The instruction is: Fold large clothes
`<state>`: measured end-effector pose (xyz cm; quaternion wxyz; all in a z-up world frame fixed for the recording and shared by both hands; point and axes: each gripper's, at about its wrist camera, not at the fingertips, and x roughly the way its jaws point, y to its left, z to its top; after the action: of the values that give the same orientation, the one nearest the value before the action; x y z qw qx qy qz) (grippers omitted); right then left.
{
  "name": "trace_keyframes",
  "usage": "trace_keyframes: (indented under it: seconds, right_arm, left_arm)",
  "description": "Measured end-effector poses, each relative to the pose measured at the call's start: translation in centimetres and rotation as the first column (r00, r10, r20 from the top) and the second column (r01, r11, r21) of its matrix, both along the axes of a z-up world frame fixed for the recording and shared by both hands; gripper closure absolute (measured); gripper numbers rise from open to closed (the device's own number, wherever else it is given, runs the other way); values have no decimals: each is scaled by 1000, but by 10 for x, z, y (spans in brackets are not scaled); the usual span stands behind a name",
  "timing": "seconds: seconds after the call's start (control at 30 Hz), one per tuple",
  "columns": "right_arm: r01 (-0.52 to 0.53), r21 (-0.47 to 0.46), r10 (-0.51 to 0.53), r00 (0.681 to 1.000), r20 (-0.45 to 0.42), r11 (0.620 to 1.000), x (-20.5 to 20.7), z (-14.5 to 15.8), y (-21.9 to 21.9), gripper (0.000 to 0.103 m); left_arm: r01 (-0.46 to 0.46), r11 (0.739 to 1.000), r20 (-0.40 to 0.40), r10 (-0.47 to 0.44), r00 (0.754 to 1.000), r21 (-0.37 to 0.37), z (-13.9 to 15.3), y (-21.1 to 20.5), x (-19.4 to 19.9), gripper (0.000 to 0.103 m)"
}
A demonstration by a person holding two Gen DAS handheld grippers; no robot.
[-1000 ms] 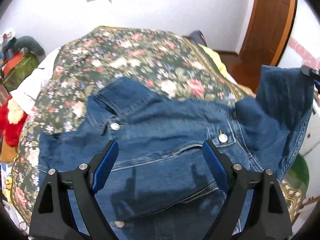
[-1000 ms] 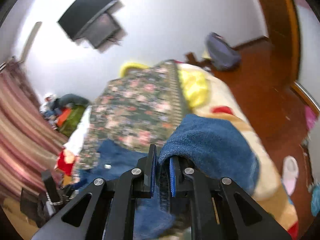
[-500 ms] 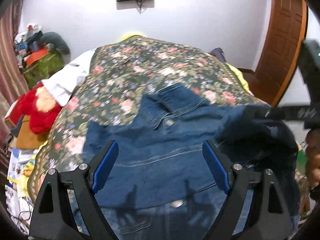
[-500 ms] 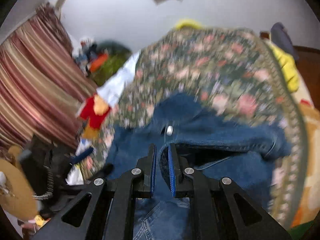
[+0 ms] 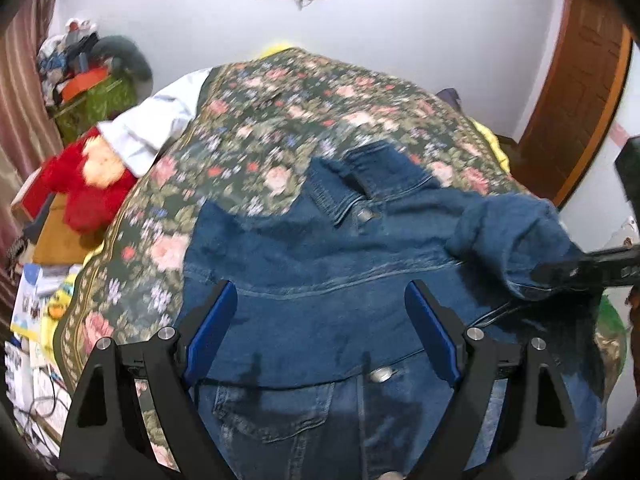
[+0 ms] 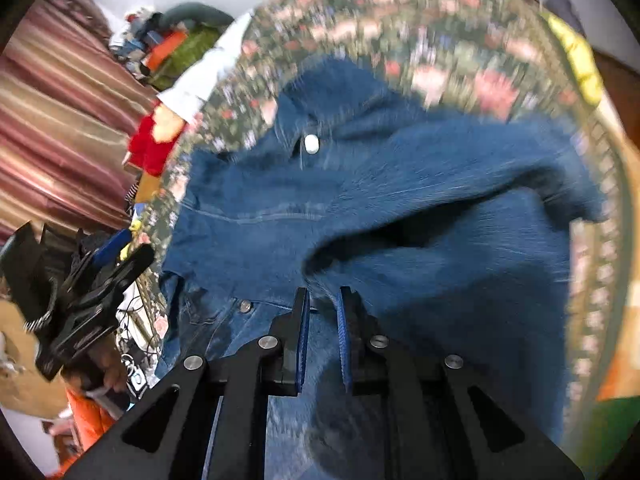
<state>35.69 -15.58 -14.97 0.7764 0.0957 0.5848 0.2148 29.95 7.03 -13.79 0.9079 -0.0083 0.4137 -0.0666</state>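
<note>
Denim jacket (image 5: 320,264) spread across floral bedspread (image 5: 304,112), collar toward 12 o'clock, hem toward 6 o'clock in left wrist view. Left gripper (image 5: 320,320) hovering over jacket's lower half, blue pads (image 5: 210,330) far apart, nothing between them, no contact with cloth visible. Right gripper (image 6: 322,320) clamped on fold of jacket sleeve (image 6: 440,208), pads nearly together with denim edge pinched between. In left wrist view, same sleeve bunched at 3 o'clock, draped inward over jacket's chest, black finger of right gripper entering from 3 o'clock. Metal snap button (image 6: 311,143) at collar, toward 12 o'clock in right wrist view. Red plush toy (image 5: 86,184) at 9 o'clock, beside bed.
</note>
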Motion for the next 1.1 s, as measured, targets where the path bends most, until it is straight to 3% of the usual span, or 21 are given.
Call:
trace_keyframes:
  seconds: [0.2,0.37,0.63,0.73,0.9,1.0,1.07,1.1]
  right_arm:
    - [72,-3,-70,981,182,997,-17,63,-52,93]
    - [190,-106,-156,950,269,976,-21,70,-104,93]
    - [251,-128,-231,960,158,959,-26,20,-160,93]
    - [261,-122,-247,961,122,958,-26,5,-171,93]
    - [248,-125,-236,966,105,961,-24,-8,-174,93]
    - [230,-123,-217,970,113,965,-21,-13,-168,93]
    - [210,-124,-196,974,113,970,-15,-18,-162,93]
    - [206,-124,-193,975,111,971,-13,-19,-161,93]
  left_arm:
    - [136,990,66,-138,988,46,30,-63,12,17]
    - [261,962,59,-265,962,75,38,-127,32,17]
    - [440,892,-101,-431,896,99,7,-229,80,17]
    - [489,862,-185,-463,867,134,-12,-259,97,17]
    - [523,828,-270,-467,842,200,-38,-286,119,17]
    - [522,828,-273,-464,843,206,-48,-291,125,34]
    - [526,826,-265,-472,841,200,-50,-292,124,62]
    - [532,826,-265,-479,837,185,-49,-292,123,68]
